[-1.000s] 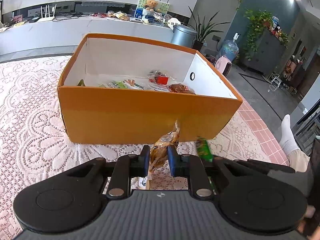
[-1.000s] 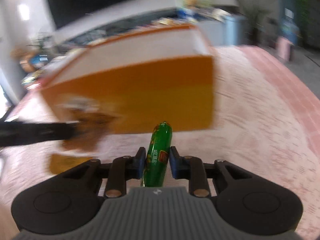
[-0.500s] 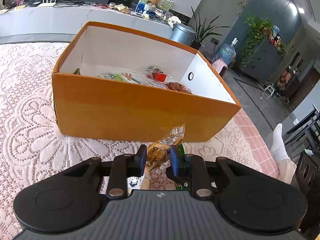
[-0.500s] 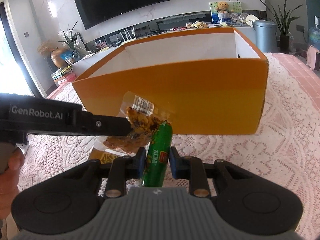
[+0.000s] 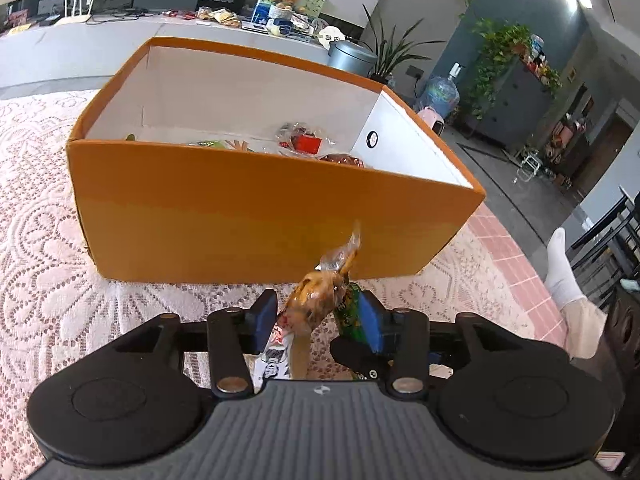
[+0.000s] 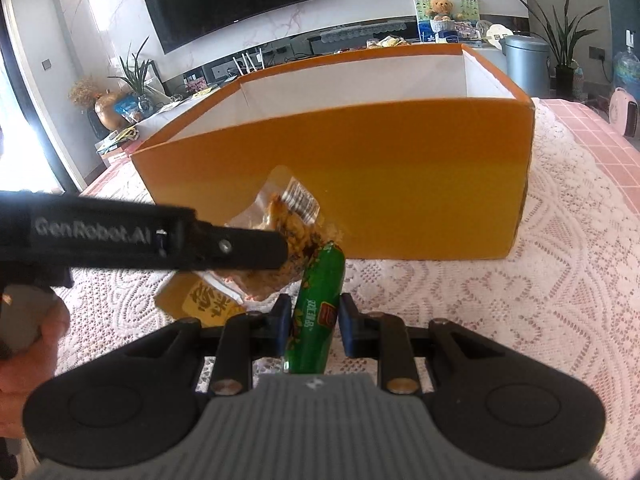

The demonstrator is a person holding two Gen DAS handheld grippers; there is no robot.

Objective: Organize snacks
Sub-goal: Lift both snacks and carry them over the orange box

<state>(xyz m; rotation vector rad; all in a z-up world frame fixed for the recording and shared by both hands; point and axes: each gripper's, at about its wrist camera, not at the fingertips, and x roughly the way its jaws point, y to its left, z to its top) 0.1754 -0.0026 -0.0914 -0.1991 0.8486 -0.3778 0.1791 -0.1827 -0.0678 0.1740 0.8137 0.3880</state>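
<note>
Left gripper (image 5: 318, 314) jaws are opening around the clear-wrapped brown snack (image 5: 316, 300); right gripper (image 6: 312, 320) is clamped on the green sausage (image 6: 318, 304), pointed at the orange box (image 6: 360, 184) just beyond.

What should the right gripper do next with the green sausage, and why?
Probably lift it over the near wall of the orange box and release it inside. The right gripper is clamped on the green sausage, both sit in front of the box below its rim, and other snacks already lie inside.
</note>
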